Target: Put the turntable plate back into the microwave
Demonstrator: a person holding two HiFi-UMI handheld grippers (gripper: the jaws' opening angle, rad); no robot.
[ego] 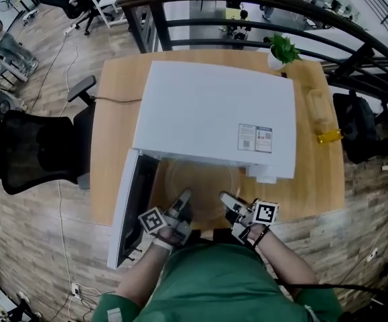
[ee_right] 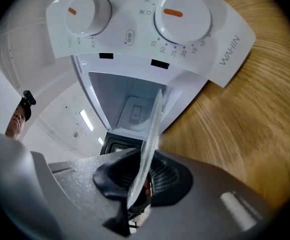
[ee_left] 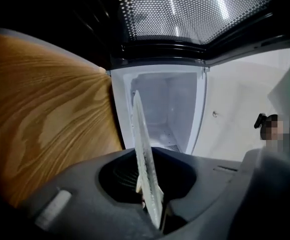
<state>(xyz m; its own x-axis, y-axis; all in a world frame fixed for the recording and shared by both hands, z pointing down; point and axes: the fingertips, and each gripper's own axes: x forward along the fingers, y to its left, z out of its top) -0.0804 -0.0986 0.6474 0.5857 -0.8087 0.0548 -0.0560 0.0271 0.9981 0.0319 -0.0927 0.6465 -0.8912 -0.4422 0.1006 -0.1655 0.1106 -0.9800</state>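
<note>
A white microwave (ego: 214, 113) stands on the wooden table (ego: 314, 180), its door (ego: 132, 203) swung open to the left. The clear glass turntable plate (ego: 202, 188) hangs level in front of the open cavity, partly inside it. My left gripper (ego: 182, 200) is shut on its near-left rim and my right gripper (ego: 228, 201) on its near-right rim. In the left gripper view the plate (ee_left: 140, 134) shows edge-on between the jaws of the left gripper (ee_left: 149, 199), pointing into the cavity (ee_left: 170, 109). In the right gripper view the plate (ee_right: 152, 134) is pinched in the right gripper (ee_right: 137, 189) below the two knobs (ee_right: 180, 14).
A small potted plant (ego: 282, 49) and a clear bottle with a yellow cap (ego: 322, 116) stand on the table's right side. A black office chair (ego: 33, 153) is at the left. A dark railing (ego: 247, 5) runs behind the table. A cable (ego: 116, 100) leads off left.
</note>
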